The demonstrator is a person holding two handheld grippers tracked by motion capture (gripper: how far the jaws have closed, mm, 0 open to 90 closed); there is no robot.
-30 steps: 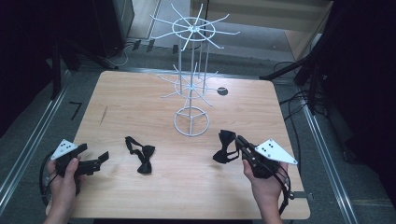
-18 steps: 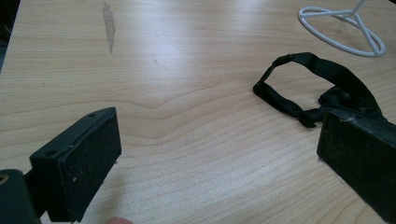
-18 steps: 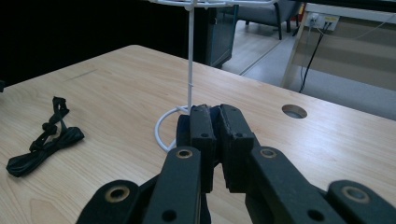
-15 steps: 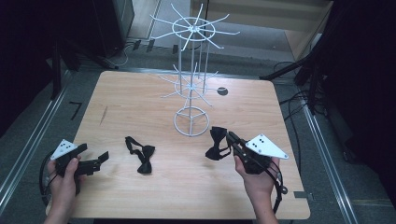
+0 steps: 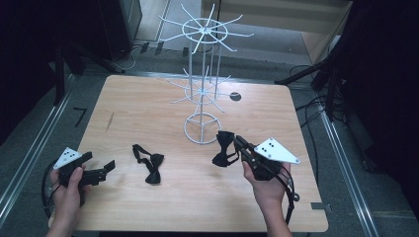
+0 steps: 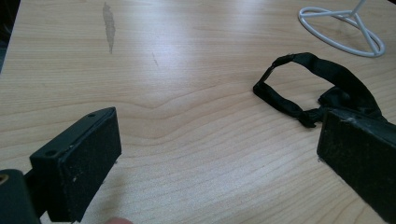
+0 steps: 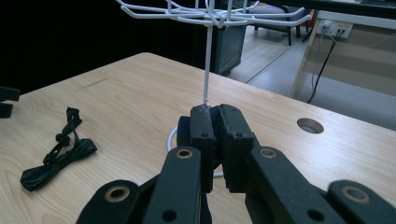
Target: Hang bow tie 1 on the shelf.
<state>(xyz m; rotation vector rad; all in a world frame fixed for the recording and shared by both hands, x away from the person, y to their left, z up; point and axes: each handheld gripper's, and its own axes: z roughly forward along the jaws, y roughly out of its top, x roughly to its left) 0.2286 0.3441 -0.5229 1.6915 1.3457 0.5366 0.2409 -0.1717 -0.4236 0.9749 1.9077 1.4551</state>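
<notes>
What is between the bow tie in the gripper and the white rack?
Nothing visible. The right gripper holds a bow tie just beside the rack base, with bare table around it.

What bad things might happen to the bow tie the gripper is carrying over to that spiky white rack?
The right gripper pinches the held bow tie by a small part, so it might slip out and drop on the table. The rack has thin prongs sticking out all round, so the gripper might bump one and tip the rack, or the tie might snag. The other bow tie lies apart and seems safe.
</notes>
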